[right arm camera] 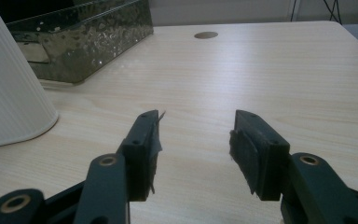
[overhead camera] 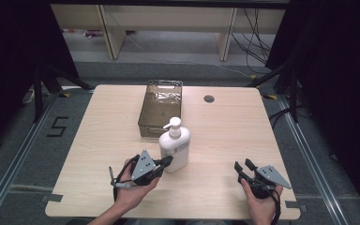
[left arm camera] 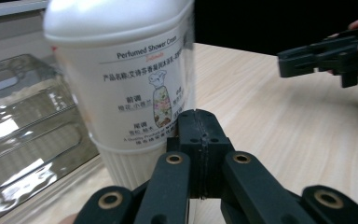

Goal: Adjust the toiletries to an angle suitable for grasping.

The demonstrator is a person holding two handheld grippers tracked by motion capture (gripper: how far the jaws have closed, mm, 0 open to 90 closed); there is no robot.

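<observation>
The left tongs (left arm camera: 199, 140) are closed with nothing between the jaws, their tips just beside a white pump bottle (overhead camera: 175, 144). At the lower right of the high view, the right tongs (overhead camera: 243, 166) are parted and empty. Both rest low over a pale wood-grain counter (overhead camera: 225, 136) set on grey floor. The bottle stands upright at the centre, ribbed at its base, labelled "Perfumed Shower Cream", just in front of a clear smoky tray (overhead camera: 161, 109).

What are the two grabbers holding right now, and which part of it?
Nothing is held. The left gripper has its jaws shut together right in front of the white pump bottle, not around it. The right gripper is open over the bare table.
</observation>
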